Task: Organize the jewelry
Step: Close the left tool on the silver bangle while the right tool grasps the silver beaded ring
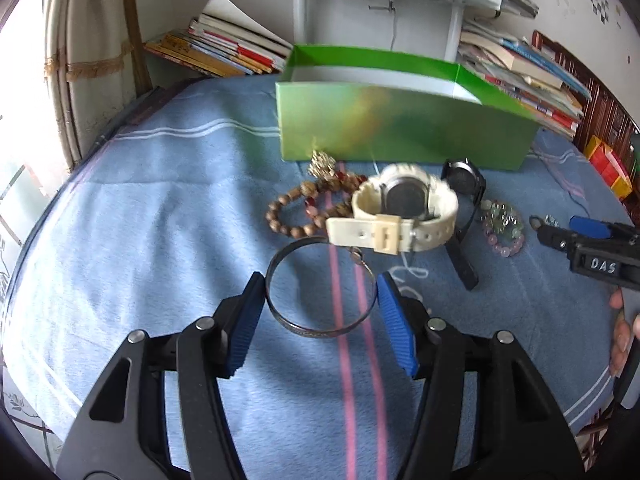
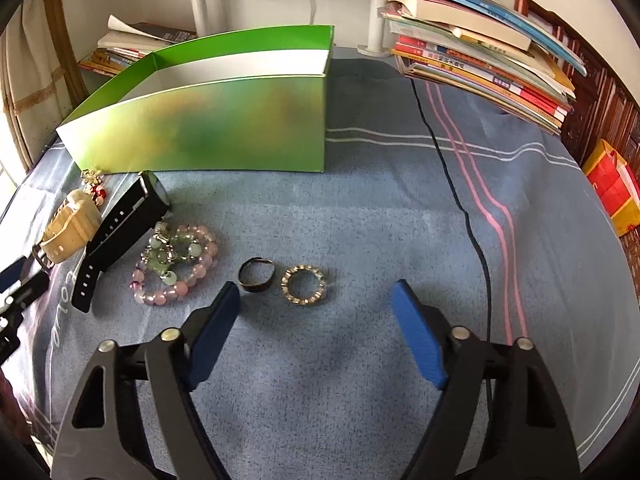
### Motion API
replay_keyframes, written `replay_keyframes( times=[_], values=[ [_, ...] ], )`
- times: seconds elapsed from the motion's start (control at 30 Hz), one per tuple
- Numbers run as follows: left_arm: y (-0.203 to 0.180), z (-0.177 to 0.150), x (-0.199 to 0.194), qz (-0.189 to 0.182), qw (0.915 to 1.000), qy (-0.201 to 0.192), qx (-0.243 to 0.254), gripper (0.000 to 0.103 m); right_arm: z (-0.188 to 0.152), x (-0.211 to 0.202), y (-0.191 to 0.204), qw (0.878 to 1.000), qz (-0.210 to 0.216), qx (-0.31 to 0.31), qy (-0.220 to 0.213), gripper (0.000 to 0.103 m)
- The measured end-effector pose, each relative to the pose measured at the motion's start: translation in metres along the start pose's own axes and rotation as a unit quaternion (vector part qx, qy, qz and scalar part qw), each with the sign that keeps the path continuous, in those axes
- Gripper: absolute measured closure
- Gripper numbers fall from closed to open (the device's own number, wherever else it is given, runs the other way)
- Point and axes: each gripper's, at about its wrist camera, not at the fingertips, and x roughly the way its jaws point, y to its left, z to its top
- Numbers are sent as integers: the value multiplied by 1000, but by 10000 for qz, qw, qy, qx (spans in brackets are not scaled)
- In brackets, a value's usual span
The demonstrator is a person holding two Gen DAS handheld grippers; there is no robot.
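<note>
Blue pads of my left tongs (image 1: 320,300) pinch a metal bangle (image 1: 321,286) from both sides, above the cloth (image 1: 160,240). Just past it sit a white watch (image 1: 404,210), wooden beads (image 1: 296,216) and a black watch (image 1: 464,200), before the green box (image 1: 400,128). My right tongs (image 2: 316,300) stand released and empty; just ahead lie a dark ring (image 2: 257,274) and a gold ring (image 2: 304,284).

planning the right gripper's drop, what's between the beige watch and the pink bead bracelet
The black watch lies between the beige watch and the pink bead bracelet, its strap running alongside both. The right wrist view shows it best.
</note>
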Motion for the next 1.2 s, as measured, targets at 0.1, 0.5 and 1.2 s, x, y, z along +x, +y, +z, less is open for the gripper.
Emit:
replay_keyframes(
  times=[0.1,0.5,1.2],
  values=[
    [5,2,-10,23,9999,-147,-45,46,0,-1,3,10000,51,-83,0,40],
    [22,3,-28,56,9992,-317,-251,46,-3,-7,12,9991,268,-303,-97,82],
    [14,-2,-58,-27,9982,-575,-169,46,-20,-83,21,9932,462,-203,-1052,83]
  ],
)
